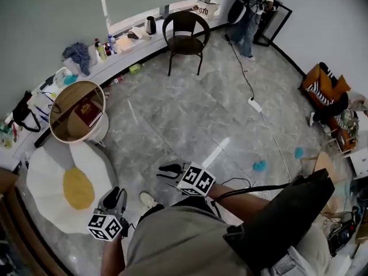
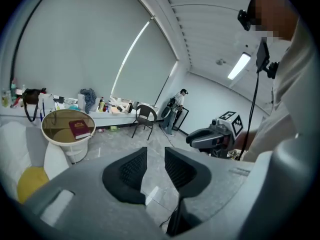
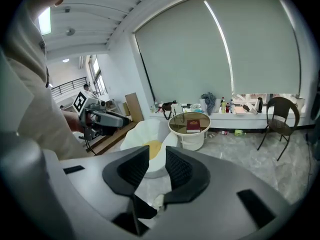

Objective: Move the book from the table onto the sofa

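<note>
risk: dark-red rectangular hardcover book, flat on round glass-topped surface, may skid under a pinch, slick cover on glass | white petal-shaped padded sofa soft, rounded, book could slide off | left hand-held gripper narrowly parted, empty, well apart from book | right hand-held gripper narrowly parted, empty

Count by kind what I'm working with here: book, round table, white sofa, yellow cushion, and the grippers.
book: 1
round table: 1
white sofa: 1
yellow cushion: 1
grippers: 2, the left gripper and the right gripper
Total: 6
</note>
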A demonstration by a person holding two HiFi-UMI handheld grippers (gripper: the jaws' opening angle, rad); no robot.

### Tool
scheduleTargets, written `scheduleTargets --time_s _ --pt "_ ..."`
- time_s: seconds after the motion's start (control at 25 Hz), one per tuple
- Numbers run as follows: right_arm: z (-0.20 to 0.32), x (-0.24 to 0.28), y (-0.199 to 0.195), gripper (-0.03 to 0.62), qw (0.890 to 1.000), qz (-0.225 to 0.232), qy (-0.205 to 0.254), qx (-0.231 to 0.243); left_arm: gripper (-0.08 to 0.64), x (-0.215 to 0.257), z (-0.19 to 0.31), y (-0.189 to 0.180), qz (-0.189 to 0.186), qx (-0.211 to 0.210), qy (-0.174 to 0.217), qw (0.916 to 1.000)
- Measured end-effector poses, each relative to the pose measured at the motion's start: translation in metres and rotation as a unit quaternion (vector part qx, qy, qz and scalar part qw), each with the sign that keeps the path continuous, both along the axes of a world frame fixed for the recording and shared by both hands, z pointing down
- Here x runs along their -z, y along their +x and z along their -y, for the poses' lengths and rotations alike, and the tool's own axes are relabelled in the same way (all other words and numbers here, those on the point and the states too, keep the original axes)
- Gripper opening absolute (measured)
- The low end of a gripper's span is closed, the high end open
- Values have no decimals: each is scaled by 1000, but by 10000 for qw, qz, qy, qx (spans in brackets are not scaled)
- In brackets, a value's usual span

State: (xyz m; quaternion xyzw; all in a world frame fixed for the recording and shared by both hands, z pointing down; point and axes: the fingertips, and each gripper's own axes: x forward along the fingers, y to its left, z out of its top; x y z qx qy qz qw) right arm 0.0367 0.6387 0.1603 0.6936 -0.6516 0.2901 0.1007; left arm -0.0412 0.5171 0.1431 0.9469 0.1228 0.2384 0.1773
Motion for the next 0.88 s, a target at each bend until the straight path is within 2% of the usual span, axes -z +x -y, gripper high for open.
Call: scheduleTargets --time_s 0.2,0.36,0.68,0.88 --pt "94 -1 13 109 9999 -97 -42 115 98 -9 92 7 30 93 216 9997" --pt "149 -8 33 109 9995 -44 -153 281 104 -23 145 20 68 495 16 9988" --pt "287 -62 120 110 9975 424 -276 495 120 -69 261 74 402 1238 -280 9911" --pt "374 -114 197 110 9947 775 -440 515 137 -111 328 133 844 1505 -562 9834"
